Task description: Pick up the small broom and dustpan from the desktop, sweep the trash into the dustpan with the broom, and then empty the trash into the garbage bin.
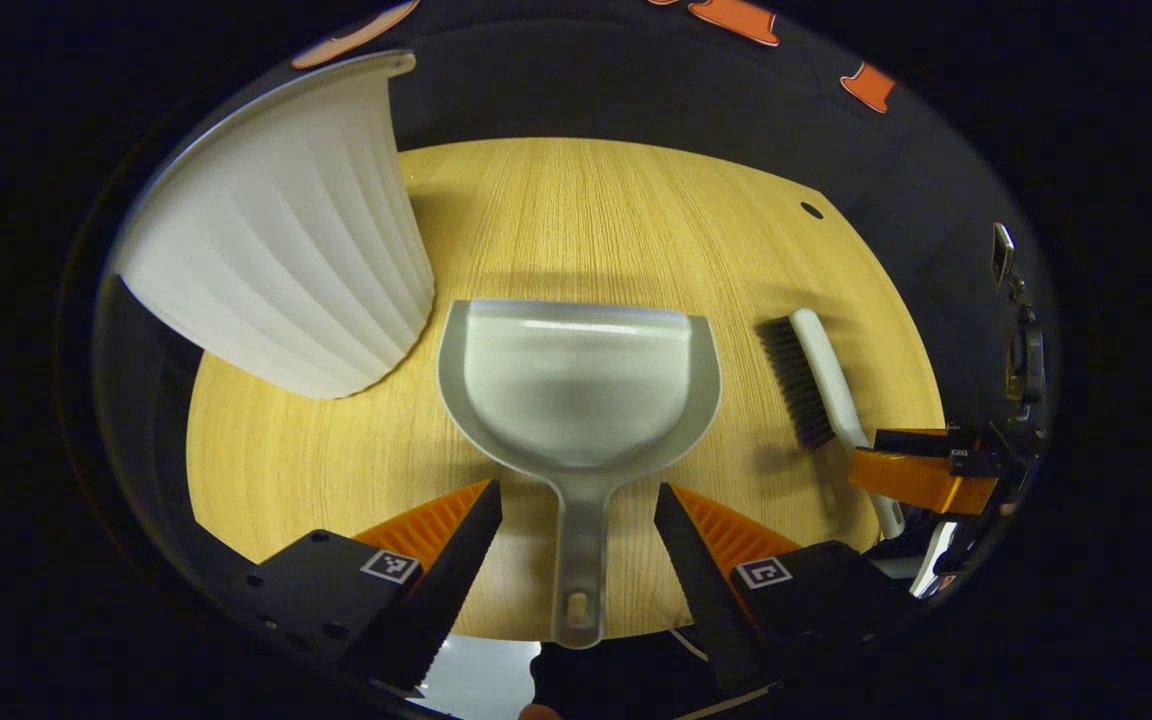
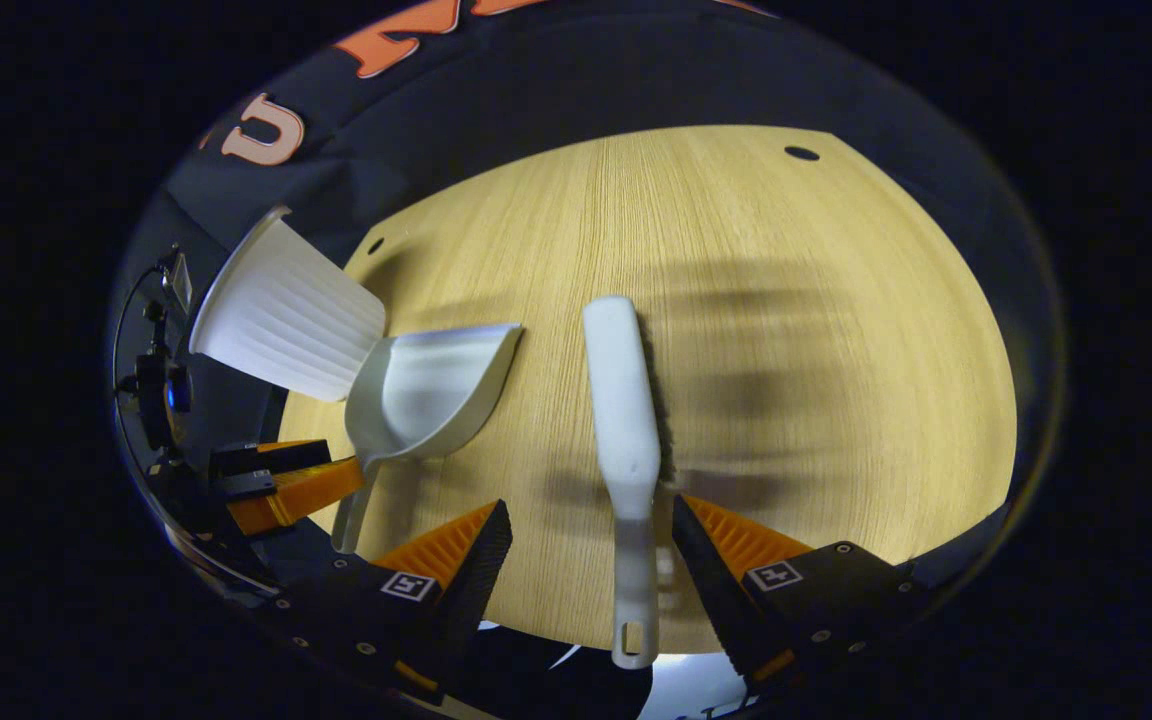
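Dustpan handle (image 1: 579, 560): lies flat on the desk between the spread fingers of the left tool (image 1: 578, 560), a clear gap on each side; nothing gripped.
Broom handle (image 2: 635, 590): lies between the fingers of the right tool (image 2: 591, 570), closer to the right-hand finger and perhaps brushing it, though the fisheye edge leaves contact uncertain; the fingers stand wide apart and hold nothing.
Dustpan (image 1: 576, 385): grey, pan mouth pointing away from the left tool, resting flat on the desk; seen from the right gripper view (image 2: 431, 390) it sits just beside the bin.
Broom (image 1: 821, 375): white back, dark bristles, lying on the desk to the right of the dustpan and apart from it; in the right gripper view (image 2: 621, 400) its head points away from the tool.
Garbage bin (image 1: 281, 240): white, ribbed, standing at the desk's left side beyond the dustpan, its base near the pan's left corner.
Desk (image 1: 596, 210): pale wood grain, with a small dark hole (image 1: 811, 210) near the far right corner.
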